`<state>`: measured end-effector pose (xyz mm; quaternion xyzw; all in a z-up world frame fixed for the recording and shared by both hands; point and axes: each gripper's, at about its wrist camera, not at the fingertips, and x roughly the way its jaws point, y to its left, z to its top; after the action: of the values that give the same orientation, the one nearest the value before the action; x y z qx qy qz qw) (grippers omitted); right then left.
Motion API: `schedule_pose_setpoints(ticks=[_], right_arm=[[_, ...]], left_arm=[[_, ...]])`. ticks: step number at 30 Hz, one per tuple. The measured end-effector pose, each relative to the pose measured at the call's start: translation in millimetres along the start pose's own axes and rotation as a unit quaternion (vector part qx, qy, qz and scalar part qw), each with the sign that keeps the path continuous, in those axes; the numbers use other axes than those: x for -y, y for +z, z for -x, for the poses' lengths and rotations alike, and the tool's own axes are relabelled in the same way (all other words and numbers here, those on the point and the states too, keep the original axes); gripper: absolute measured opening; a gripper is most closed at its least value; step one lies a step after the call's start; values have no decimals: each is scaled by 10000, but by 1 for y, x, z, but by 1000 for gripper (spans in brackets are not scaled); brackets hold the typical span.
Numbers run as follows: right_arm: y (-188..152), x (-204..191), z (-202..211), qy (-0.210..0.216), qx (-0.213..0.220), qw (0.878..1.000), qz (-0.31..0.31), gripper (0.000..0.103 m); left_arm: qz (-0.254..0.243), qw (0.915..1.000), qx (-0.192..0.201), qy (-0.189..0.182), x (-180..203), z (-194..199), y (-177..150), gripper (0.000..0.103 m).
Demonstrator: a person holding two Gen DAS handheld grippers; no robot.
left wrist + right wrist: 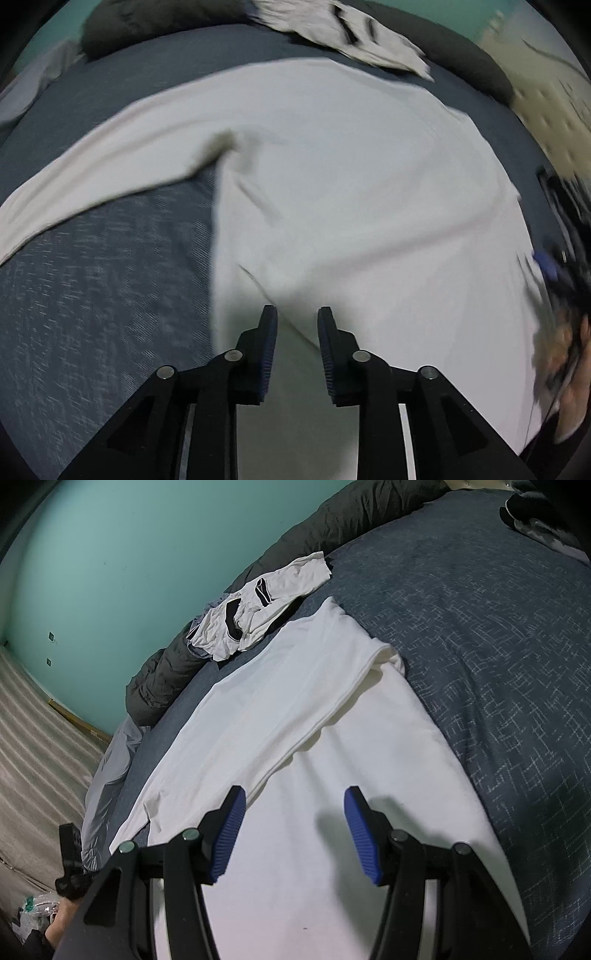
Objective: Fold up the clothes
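**White shirt spread on bed, both tools above it, nothing gripped**

Left wrist view, blurred: the left tool (pixel 297 314) points steeply down at the white shirt (pixel 351 192). Its 2 fingers stand a narrow gap apart; a soft ridge of the cloth runs under that gap, but the pads do not press on it. The tool holds nothing.

The shirt lies flat on the dark blue patterned bed cover (pixel 103 288), 1 sleeve (pixel 92 170) stretched out to the left of this view.

Right wrist view, sharp: the right tool (pixel 293 797) stands with jaws well apart above the shirt (pixel 332 849), empty, its shadow on the cloth. 1 side of the shirt is folded over the body as a long strip (pixel 266 698).

Beyond the shirt, a crumpled white garment with black trim (pixel 258 605) rests against a dark grey duvet (pixel 166 675) at the bed's edge. Teal wall (pixel 129 554) behind.
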<state>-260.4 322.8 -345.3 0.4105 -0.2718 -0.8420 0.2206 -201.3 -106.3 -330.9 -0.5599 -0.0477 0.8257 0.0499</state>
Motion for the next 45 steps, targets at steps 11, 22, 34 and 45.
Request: schedule_pose_setpoints(ticks=[11, 22, 34, 45], right_arm=[[-1, -1, 1, -11, 3, 10000, 3, 56], [0, 1, 3, -1, 4, 10000, -31, 56], [2, 3, 2, -105, -20, 9999, -16, 56], [18, 14, 16, -550, 115, 9984, 66, 56]], left_arm=[[-836, 9961, -234, 141, 36, -24, -11, 13], [-741, 9955, -313, -502, 24, 13, -5, 7], [-605, 9952, -371, -675, 29, 1, -10, 14], [84, 9963, 519, -682, 36, -20, -1, 53]])
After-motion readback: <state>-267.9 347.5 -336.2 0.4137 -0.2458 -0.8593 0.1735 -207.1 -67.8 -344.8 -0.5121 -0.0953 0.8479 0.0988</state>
